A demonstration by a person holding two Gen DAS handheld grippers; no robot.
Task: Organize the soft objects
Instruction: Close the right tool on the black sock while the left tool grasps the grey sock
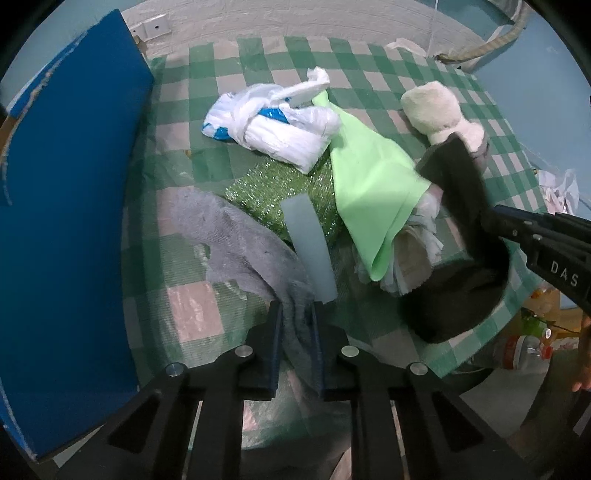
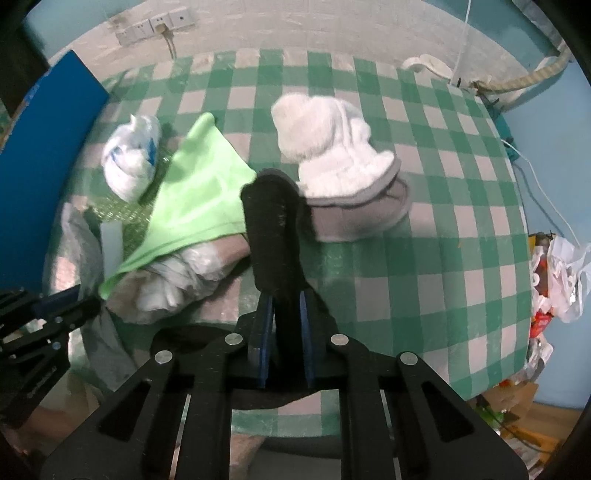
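My left gripper (image 1: 296,314) is shut on a fuzzy grey cloth (image 1: 240,236) that trails across the checked table (image 1: 229,88). My right gripper (image 2: 285,299) is shut on a black fabric piece (image 2: 271,221), which stands up in a loop between its pads. The left wrist view also shows that black piece (image 1: 461,184), at the right. Between the two lie a light green cloth (image 1: 369,184), a glittery green pad (image 1: 266,192), a pale blue strip (image 1: 310,247) and a knotted white plastic bag (image 1: 273,125). A white and grey fluffy sock (image 2: 332,166) rests behind the black piece.
A blue board (image 1: 66,203) stands along the table's left side. A crumpled pale bag (image 2: 177,280) lies under the green cloth. Wall sockets (image 2: 155,24) and a cable are behind the table. Bags and clutter (image 2: 561,280) sit off its right edge.
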